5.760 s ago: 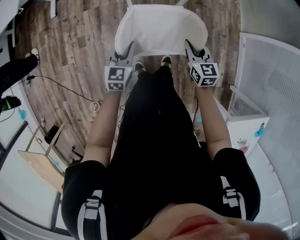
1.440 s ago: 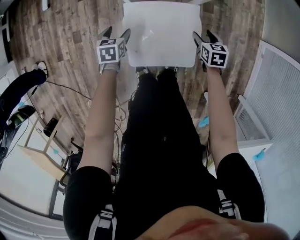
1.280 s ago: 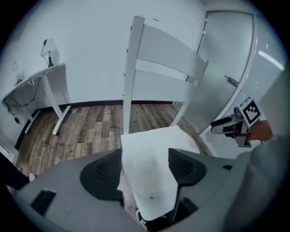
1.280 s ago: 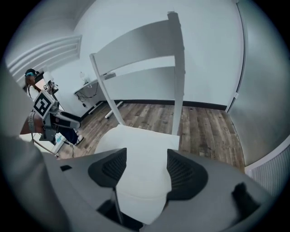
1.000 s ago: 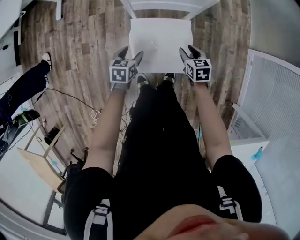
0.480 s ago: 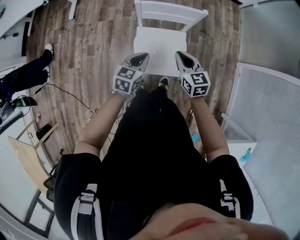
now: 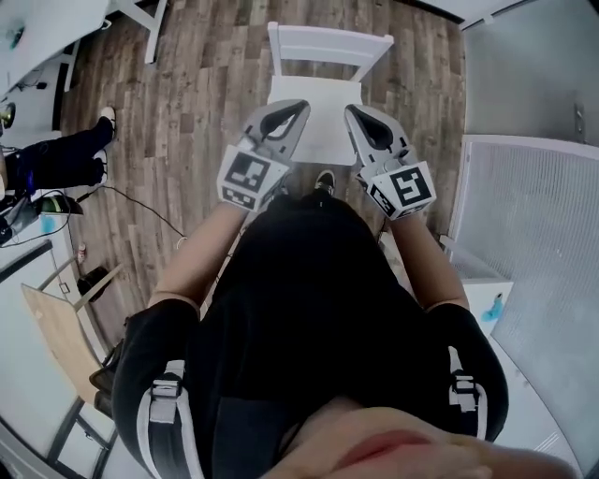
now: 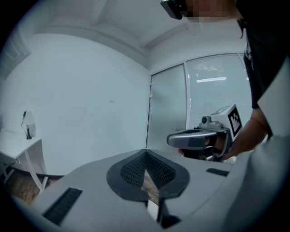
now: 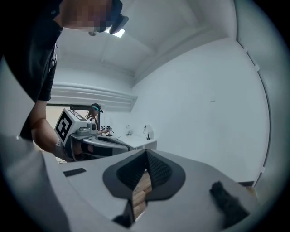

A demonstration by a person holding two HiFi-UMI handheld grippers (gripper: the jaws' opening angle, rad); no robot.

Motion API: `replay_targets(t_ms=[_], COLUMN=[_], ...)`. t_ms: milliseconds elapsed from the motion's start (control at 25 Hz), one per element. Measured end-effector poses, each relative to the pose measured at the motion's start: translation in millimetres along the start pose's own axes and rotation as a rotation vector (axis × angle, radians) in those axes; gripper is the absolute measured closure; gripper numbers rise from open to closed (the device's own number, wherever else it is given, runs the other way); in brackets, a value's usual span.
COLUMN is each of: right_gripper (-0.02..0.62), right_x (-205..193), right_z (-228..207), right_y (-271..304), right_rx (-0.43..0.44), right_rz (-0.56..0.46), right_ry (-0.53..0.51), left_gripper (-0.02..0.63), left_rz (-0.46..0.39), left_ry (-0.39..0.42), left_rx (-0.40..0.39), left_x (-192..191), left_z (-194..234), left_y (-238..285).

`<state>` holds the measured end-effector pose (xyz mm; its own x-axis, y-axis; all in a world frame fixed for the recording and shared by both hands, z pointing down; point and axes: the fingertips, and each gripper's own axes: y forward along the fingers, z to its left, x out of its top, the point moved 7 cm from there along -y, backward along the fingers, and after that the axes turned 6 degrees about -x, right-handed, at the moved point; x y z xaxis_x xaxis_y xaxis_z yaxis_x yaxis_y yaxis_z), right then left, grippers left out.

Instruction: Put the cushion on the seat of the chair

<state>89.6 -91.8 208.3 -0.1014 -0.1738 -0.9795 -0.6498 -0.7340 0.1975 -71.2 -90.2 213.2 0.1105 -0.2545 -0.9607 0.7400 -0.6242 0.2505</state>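
The white cushion [image 7: 322,131] lies flat on the seat of the white chair [image 7: 328,42], which stands on the wood floor in front of my feet. Both grippers are held high above it, side by side and apart from it. My left gripper [image 7: 294,112] is shut with nothing between its jaws, and its shut tips [image 8: 146,152] show against a bare wall. My right gripper [image 7: 356,114] is shut and empty too, its tips [image 9: 146,154] pressed together. Each gripper view shows the other gripper: the right one [image 8: 199,138] and the left one [image 9: 97,141].
Another person's legs [image 7: 56,161] stand at the left, with a cable [image 7: 140,198] on the floor. A white grilled panel [image 7: 529,215] and a white cabinet [image 7: 477,290] are at the right. A wooden board [image 7: 56,327] lies lower left, a white desk [image 7: 47,23] upper left.
Both grippers let go of the cushion on the seat, shut their jaws and rose towards the head camera. The chair now looks smaller and farther below.
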Motion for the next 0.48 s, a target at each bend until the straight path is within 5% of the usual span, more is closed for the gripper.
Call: replay_targets(t_ms=[480], right_gripper=[0.578], right_x=[68], right_z=[1], right_y=[-16], right_rx=[0.012], right_rz=[-0.147], right_ry=[-0.076], left_gripper=[0.595], left_rz=[-0.166], left_ry=[0.124], left_rx=[0.005], left_x=[69], left_z=[-10], left_y=[-16])
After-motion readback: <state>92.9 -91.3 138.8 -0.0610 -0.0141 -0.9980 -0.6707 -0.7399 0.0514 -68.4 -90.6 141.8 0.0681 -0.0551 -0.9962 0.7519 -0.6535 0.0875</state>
